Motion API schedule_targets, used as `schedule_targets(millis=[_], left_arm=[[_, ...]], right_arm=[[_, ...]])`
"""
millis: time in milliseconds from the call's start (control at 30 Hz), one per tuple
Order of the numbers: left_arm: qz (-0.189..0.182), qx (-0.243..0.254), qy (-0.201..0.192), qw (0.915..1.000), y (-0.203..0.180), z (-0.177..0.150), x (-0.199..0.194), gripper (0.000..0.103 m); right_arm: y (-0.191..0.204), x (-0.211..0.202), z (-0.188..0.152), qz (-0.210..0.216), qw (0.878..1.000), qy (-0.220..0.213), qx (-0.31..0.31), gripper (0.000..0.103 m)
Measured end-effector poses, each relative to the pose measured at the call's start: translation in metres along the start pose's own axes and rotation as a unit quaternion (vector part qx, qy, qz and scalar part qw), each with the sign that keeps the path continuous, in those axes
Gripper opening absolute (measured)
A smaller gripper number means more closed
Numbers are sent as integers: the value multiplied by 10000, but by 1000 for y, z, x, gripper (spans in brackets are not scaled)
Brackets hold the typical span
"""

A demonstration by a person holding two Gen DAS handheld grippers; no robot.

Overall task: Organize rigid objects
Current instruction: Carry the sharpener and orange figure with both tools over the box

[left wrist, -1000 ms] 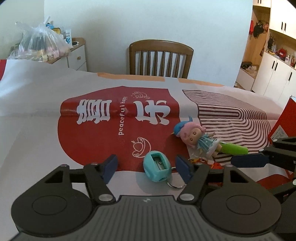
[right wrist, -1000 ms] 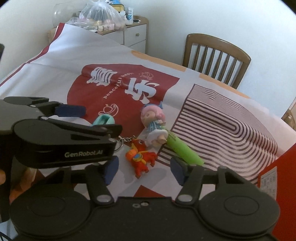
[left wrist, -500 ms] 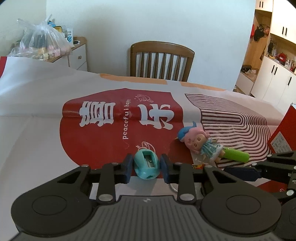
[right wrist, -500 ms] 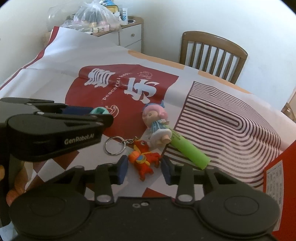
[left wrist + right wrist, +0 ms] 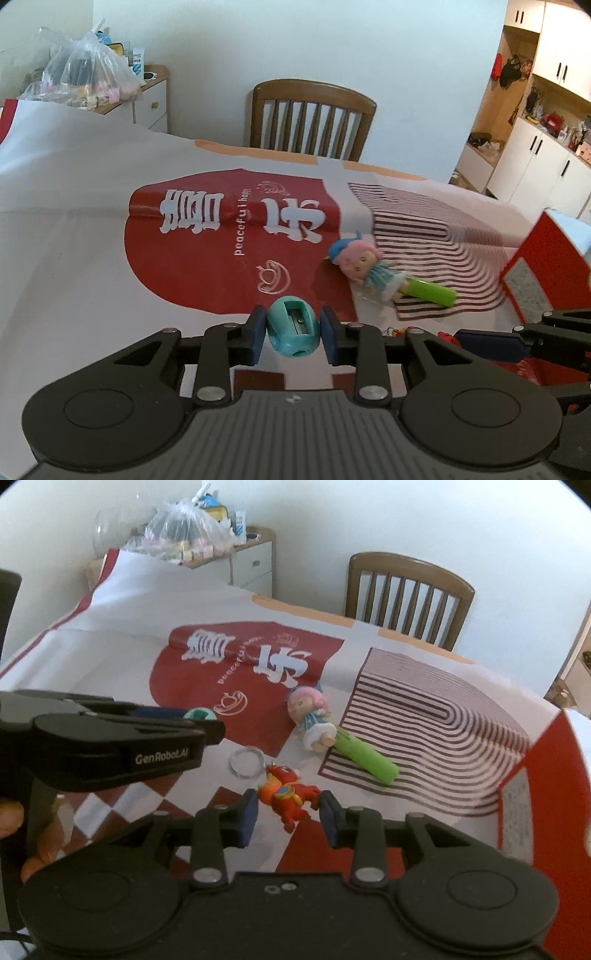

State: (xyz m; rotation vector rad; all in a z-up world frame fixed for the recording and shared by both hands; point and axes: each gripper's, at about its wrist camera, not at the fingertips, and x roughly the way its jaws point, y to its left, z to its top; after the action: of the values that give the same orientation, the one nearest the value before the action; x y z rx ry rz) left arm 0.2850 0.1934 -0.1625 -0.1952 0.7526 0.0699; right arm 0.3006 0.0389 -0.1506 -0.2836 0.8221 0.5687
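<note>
A teal pencil sharpener is clamped between the pads of my left gripper, held just above the printed tablecloth. In the right wrist view, a red horse keychain sits between the pads of my right gripper, whose jaws are closing and pressing on it. Its metal ring trails to the left. The left gripper reaches in from the left there, with the sharpener peeking over it. A pink-haired doll lies beside a green tube.
A red box stands at the table's right edge. A wooden chair is behind the far side, and a filled plastic bag rests on a cabinet at the back left. A hand holds the left gripper.
Both grippers went from open to closed, the left on the sharpener and the right on the horse keychain. Both have since risen a little with their objects.
</note>
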Motion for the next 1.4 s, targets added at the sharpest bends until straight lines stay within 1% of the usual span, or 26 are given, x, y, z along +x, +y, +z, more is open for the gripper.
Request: schedule_targets(millis=[167, 333, 533, 833, 1133, 1400], left_arm=[[-158, 42, -39, 9999, -10, 1, -26, 31], [-301, 142, -82, 9994, -23, 2, -52, 31], [-509, 218, -176, 9983, -43, 9, -86, 31], [-743, 363, -134, 9965, -83, 19, -126, 31], [-859, 437, -12, 9953, -125, 20, -140, 31], [-910, 623, 29, 9939, -181, 22, -137, 31]], right_arm=[[-4, -33, -2, 9, 9996, -200, 179, 34], [-14, -67, -6, -68, 9985, -412, 349, 34], [-27, -113, -10, -108, 9963, -694, 495, 34], [-46, -170, -18, -158, 9941, -964, 473, 34], [-83, -201, -31, -214, 9918, -1127, 571, 34], [-128, -215, -47, -299, 9905, -1164, 670, 34]])
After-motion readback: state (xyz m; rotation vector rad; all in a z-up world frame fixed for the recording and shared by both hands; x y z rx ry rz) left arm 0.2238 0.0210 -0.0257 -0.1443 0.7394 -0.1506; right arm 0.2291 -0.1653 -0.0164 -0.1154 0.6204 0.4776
